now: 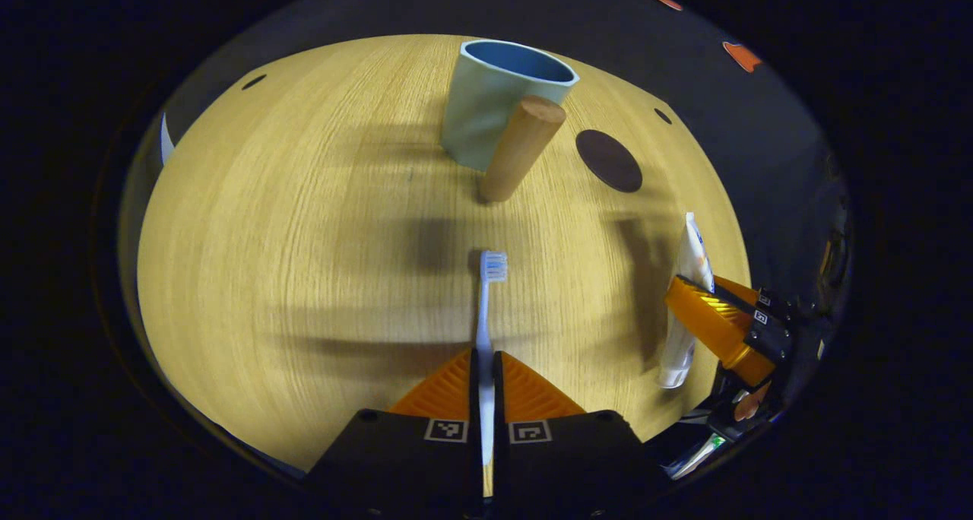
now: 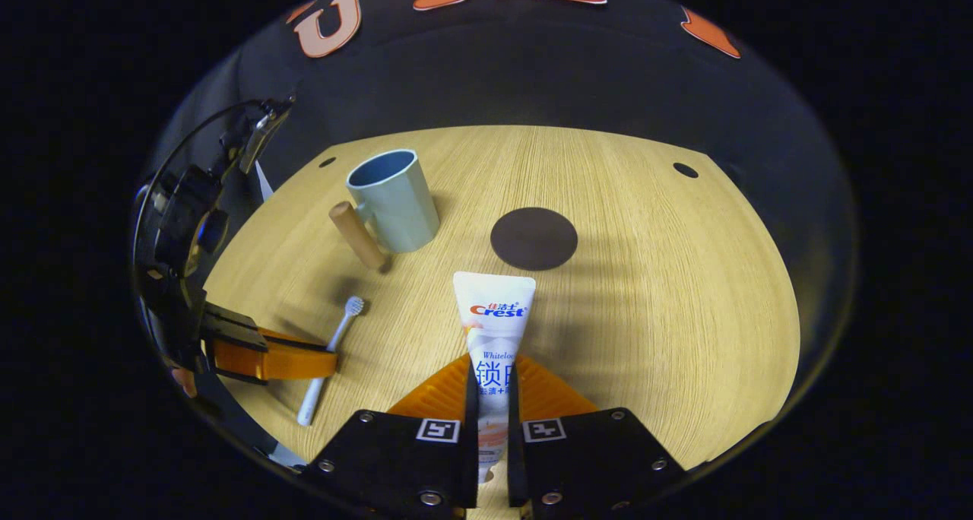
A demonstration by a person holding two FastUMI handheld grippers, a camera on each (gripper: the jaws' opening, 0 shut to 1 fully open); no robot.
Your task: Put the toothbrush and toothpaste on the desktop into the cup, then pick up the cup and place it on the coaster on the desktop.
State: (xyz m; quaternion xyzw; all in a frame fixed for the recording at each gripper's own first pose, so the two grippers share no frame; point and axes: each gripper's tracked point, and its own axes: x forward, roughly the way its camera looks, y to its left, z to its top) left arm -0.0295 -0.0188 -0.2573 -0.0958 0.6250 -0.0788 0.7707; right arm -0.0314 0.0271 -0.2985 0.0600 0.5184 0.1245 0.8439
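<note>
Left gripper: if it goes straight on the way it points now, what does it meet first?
Likely the cup's wooden handle: the left gripper, shut on the toothbrush, points at it, cup just behind. Bare desktop between; depth is unclear.

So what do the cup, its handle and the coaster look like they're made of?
The cup looks like matte pale blue plastic or ceramic: smooth, no shine. Its handle seems wooden, tan with a faint grain. The coaster is a flat dark disc, possibly felt or leather; its dull surface leaves that open.

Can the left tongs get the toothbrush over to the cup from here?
Probably yes. The left tongs grip the white toothbrush, and bare wooden desktop lies ahead up to the open pale blue cup with wooden handle.
</note>
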